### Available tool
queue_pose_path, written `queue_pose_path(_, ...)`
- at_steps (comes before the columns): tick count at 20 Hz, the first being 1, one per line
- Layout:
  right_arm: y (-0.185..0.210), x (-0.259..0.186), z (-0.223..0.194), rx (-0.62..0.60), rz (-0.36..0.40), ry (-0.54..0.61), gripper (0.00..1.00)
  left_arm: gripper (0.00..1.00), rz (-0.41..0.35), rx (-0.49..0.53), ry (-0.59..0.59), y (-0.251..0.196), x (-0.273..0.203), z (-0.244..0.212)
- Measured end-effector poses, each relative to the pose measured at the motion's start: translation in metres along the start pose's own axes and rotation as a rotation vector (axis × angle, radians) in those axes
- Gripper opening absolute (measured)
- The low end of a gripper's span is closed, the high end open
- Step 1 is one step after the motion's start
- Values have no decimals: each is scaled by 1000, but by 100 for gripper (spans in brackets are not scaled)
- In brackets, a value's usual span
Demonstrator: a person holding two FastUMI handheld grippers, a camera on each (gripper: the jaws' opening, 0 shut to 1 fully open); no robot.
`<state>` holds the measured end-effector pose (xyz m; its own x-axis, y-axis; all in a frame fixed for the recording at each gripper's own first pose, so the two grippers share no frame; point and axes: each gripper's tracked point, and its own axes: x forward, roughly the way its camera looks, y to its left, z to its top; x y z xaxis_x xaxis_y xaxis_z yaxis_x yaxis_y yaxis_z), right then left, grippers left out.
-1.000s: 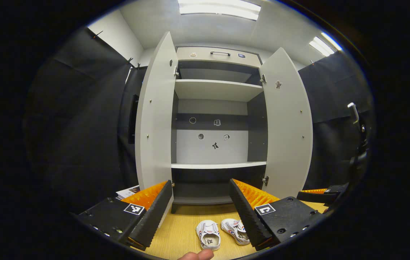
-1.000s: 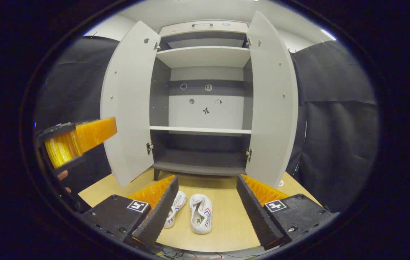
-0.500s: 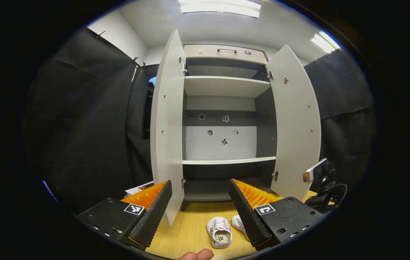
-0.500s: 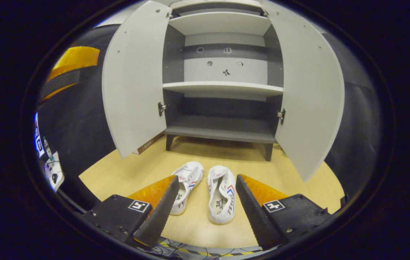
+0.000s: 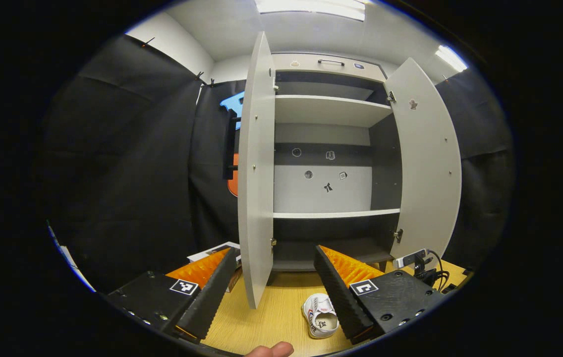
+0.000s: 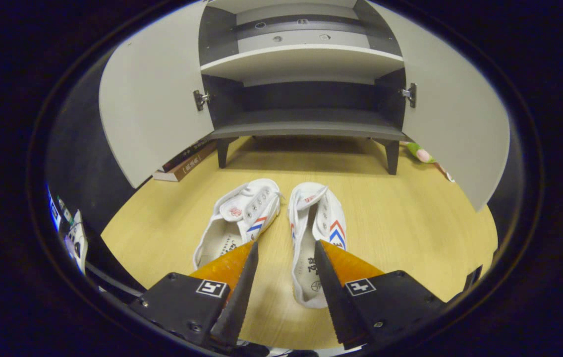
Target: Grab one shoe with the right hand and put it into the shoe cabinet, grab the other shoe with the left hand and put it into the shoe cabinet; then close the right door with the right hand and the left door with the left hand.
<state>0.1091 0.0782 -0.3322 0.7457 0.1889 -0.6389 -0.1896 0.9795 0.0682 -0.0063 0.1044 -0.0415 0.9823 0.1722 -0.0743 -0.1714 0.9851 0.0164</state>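
Two white shoes lie side by side on the wooden floor before the open shoe cabinet (image 6: pixel 306 126). In the right gripper view the right shoe (image 6: pixel 313 233) and the left shoe (image 6: pixel 239 218) point toward the cabinet. My right gripper (image 6: pixel 284 253) hovers open just above them, its fingers straddling the gap and the right shoe's inner edge. In the left gripper view my left gripper (image 5: pixel 276 258) is open, held higher, facing the cabinet (image 5: pixel 331 163); one shoe (image 5: pixel 320 315) shows on the floor by its right finger. Both doors (image 5: pixel 256 168) (image 5: pixel 427 158) stand open.
Books (image 6: pixel 185 161) lie on the floor under the left door. A small green toy (image 6: pixel 422 153) sits by the cabinet's right leg. A device with cables (image 5: pixel 418 263) stands at the right in the left gripper view. A fingertip (image 5: pixel 271 350) shows at the bottom edge.
My right gripper has dropped low toward the shoes and its fingers have narrowed. The left gripper has shifted left, so the left door now appears edge-on and one shoe is hidden.
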Motion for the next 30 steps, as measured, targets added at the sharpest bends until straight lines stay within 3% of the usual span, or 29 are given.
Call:
queue_pose_path(1, -1, 5, -1, 1, 2, 11, 65, 95, 4, -3, 4, 3, 2, -1)
queue_pose_path(4, -9, 20, 0, 10, -19, 28, 64, 95, 7, -14, 11, 5, 6, -4)
queue_pose_path(7, -10, 39, -2, 36, -25, 59, 37, 95, -1, -18, 18, 4, 11, -8)
queue_pose_path(10, -5, 54, -2, 53, -19, 87, 34, 95, -3, -2, 19, 4, 13, -9)
queue_pose_path(11, -5, 59, -2, 49, -22, 93, 27, 95, -3, 0, 22, 4, 14, -9)
queue_pose_path(12, -5, 64, -2, 44, -28, 96, 34, 95, -5, 0, 25, 4, 15, -11)
queue_pose_path(14, -8, 70, 1, 31, -58, 85, 32, 95, -8, -3, 30, 2, 15, -12)
queue_pose_path(18, -12, 72, 3, 21, -76, 33, 10, 95, -19, -8, 43, -3, 15, -18)
queue_pose_path(23, -17, 64, 11, -85, -95, -56, 4, 95, -41, -13, 54, -13, 12, -23)
queue_pose_path(30, -15, 2, 55, -165, -82, -230, 4, 95, -63, -23, 66, -26, 11, -28)
